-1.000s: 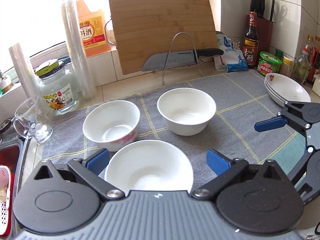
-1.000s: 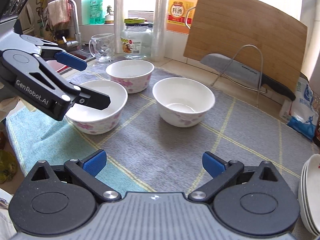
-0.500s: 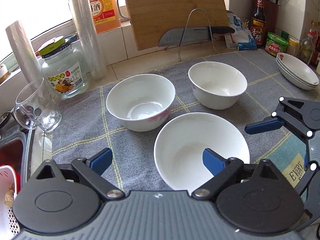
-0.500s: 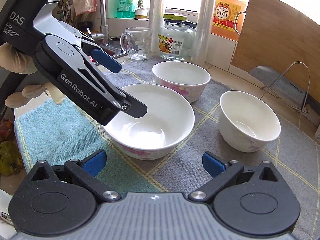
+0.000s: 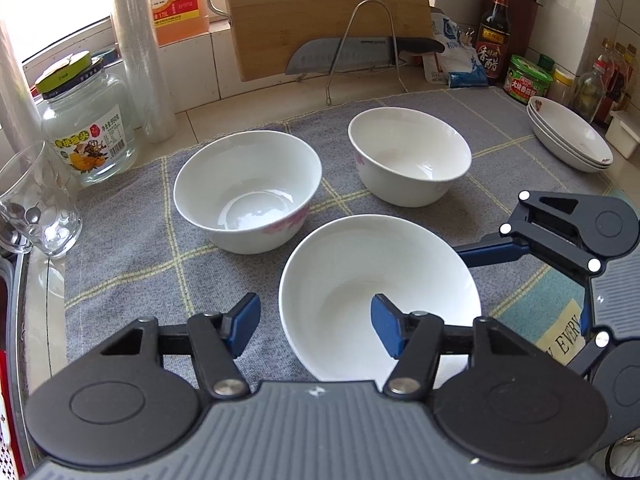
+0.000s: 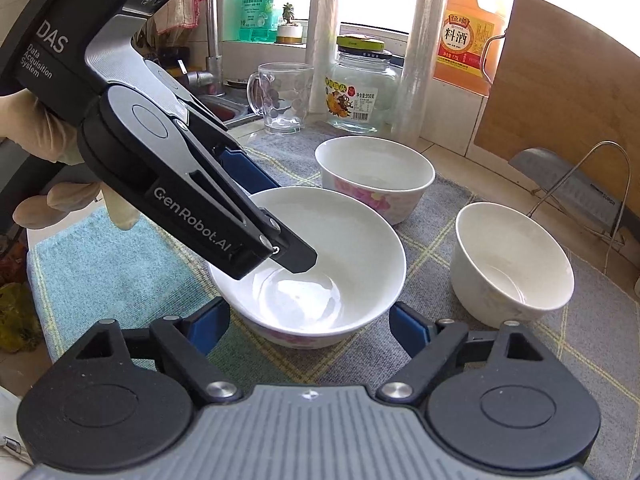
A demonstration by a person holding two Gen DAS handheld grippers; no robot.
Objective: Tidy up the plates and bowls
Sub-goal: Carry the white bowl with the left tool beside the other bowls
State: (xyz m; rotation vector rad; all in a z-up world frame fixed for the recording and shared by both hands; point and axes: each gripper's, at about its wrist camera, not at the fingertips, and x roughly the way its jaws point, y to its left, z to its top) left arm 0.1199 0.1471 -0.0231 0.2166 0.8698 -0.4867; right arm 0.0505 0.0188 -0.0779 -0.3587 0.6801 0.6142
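Three white bowls with pink flowers sit on a grey towel (image 5: 132, 264). The nearest wide bowl (image 5: 360, 280) (image 6: 340, 264) lies between both grippers. My left gripper (image 5: 316, 320) is open, its right finger inside the bowl and its left finger outside the near-left rim. My right gripper (image 6: 310, 322) is open, its fingers on either side of the same bowl's base. A second bowl (image 5: 248, 188) (image 6: 374, 174) sits behind left, a third bowl (image 5: 408, 154) (image 6: 512, 264) behind right. A stack of white plates (image 5: 568, 134) rests at the far right.
A glass mug (image 5: 36, 204), a glass jar (image 5: 86, 128) and rolls of plastic film (image 5: 144, 48) stand at the left. A cutting board (image 5: 328, 12) and a knife (image 5: 360, 54) on a wire rack lean at the back. Bottles (image 5: 494, 36) and jars stand back right.
Both grippers have closed in on the nearest bowl. The left gripper's right finger now sits deeper inside it, and the right gripper's fingers now flank its base.
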